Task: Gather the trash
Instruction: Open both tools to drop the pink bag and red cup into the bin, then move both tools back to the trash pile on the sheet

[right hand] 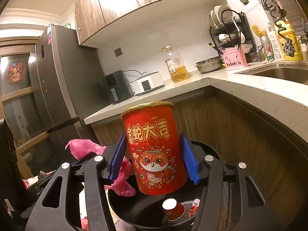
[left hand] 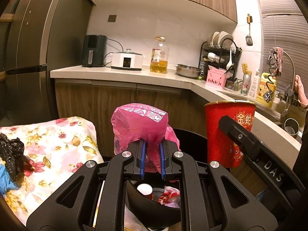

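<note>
Left gripper [left hand: 152, 158] pinches the pink plastic bag [left hand: 140, 123] at frame centre over the black bin [right hand: 192, 215]; thin film could snag on the pads. Right gripper [right hand: 152, 161], jaws parted around the red paper tub [right hand: 154, 150] lower centre: tub may drop tilted and catch the rim.

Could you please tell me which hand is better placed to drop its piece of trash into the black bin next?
Probably the right: its red cup hangs directly above the black bin, with visible gaps to both fingers. The left gripper clamps the pink bag.
</note>
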The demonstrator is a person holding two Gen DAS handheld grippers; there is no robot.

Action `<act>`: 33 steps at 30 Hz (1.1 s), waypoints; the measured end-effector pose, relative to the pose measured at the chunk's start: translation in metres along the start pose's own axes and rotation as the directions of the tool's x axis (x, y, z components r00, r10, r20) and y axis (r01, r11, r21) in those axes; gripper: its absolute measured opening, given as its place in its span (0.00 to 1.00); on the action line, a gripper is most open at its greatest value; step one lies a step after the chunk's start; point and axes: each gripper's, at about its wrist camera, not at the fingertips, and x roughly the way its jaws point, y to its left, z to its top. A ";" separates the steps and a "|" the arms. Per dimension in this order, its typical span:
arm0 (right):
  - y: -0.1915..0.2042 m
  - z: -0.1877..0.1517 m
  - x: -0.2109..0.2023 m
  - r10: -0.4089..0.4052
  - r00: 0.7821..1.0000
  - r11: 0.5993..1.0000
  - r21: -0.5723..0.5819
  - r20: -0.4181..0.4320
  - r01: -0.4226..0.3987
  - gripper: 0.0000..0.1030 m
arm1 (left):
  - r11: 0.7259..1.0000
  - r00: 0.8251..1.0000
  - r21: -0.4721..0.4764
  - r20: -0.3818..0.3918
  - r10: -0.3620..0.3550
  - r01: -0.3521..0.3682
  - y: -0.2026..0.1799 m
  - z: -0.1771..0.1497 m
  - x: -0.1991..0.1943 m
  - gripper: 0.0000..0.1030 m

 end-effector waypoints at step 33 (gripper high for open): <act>-0.011 -0.004 -0.014 -0.038 0.999 0.999 0.027 -0.037 0.039 0.65 | 0.999 0.998 -0.026 -0.053 0.034 -0.036 0.016 -0.017 -0.008 0.67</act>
